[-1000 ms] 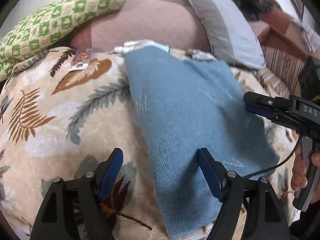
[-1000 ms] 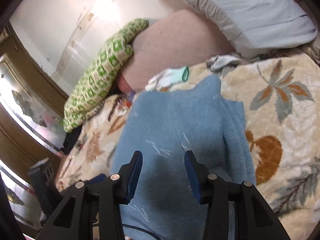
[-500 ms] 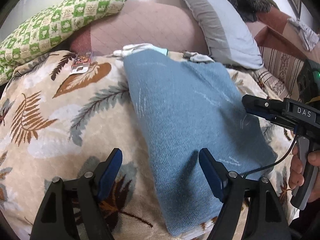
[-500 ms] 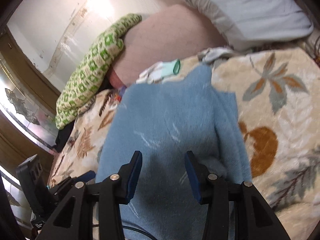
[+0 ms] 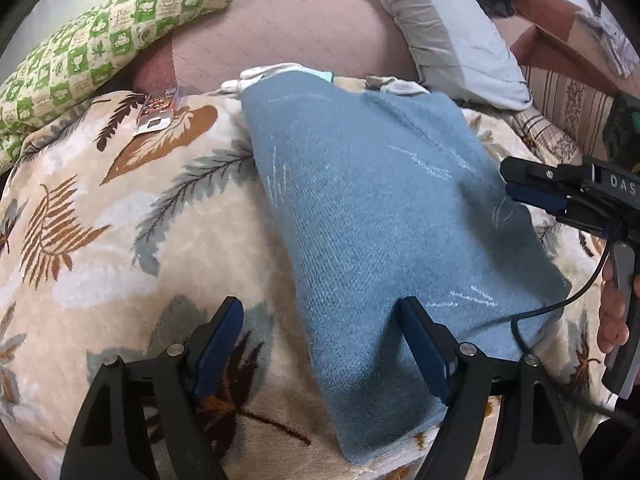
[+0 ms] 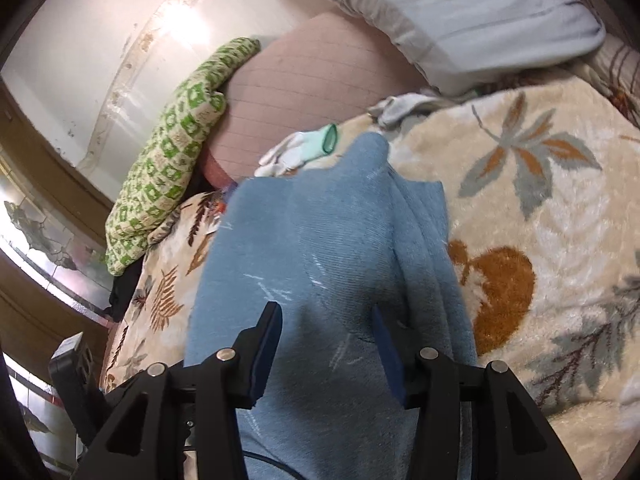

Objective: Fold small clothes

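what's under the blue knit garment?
The blue knit garment lies on the leaf-print blanket, which shows around its edges. Its far edge overlaps a white glove with a green cuff. Anything else beneath it is covered.

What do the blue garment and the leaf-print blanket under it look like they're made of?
The blue garment looks like a soft knit, perhaps wool or a blend: fine ribbed rows show, with stray pale fibres on its matte surface. The leaf-print blanket looks like plush fleece, likely synthetic: a short, fuzzy pile with a slight sheen.
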`<state>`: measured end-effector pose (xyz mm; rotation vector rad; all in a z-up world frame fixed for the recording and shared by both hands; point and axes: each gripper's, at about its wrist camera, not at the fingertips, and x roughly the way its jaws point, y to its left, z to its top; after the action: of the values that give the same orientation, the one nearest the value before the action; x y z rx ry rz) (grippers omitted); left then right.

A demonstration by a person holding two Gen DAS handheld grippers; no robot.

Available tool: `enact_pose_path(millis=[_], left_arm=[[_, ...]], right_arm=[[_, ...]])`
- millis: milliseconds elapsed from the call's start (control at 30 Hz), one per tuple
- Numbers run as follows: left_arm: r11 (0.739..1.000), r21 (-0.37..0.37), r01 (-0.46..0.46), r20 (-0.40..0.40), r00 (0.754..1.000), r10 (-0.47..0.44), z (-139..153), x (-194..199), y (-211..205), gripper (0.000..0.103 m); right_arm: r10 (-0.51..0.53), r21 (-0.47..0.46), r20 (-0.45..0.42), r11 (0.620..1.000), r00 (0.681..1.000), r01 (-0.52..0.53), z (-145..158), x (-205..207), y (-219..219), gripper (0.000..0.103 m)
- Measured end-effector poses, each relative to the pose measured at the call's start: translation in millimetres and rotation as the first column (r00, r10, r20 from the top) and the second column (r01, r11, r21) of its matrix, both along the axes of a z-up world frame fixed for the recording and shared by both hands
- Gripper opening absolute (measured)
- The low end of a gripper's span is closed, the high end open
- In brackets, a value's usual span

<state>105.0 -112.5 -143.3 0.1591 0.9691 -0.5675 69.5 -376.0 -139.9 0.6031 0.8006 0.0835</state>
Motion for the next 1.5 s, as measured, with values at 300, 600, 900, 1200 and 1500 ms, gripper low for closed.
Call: enact_pose_path(millis=[300, 600, 900, 1200, 1500], left_arm=[[0.998, -0.005, 0.06, 0.012, 0.998, -0.059, 12.4, -11.2, -1.6, 0.081], [0.988, 0.113, 0.101, -0.035, 0.995, -0.098, -12.2, -20.7, -14.0, 0.081], [0.999, 0.009, 0.048, 0.046, 0.998, -0.048, 15.9, -18.7, 3.2, 0.081], [1.0, 0.03, 0.002, -0.068, 0.998, 0.0, -8.7, -5.0, 5.4, 0.081], [1.0, -0.03, 0.006, 0.065, 0.998, -0.004, 21.9, -14.9, 8.5, 0.081]], right_arm=[[0.052, 0.008, -0.021, 0.999, 0.998, -0.052, 11.1, -8.1, 7.3, 0.051], [0.077, 0.092, -0.206, 0.994, 0.976, -0.059, -30.0, -6.2, 12.7, 0.051], [0.042, 0.054, -0.088, 0.998, 0.995, -0.037, -4.0, -12.3, 7.0, 0.051], [0.027, 0.098, -0.15, 0.995, 0.988, -0.013, -22.1, -5.2, -0.8, 0.051], [-0.008, -0.003, -0.015, 1.0, 1.0, 0.008, 14.9, -20.0, -2.8, 0.051]])
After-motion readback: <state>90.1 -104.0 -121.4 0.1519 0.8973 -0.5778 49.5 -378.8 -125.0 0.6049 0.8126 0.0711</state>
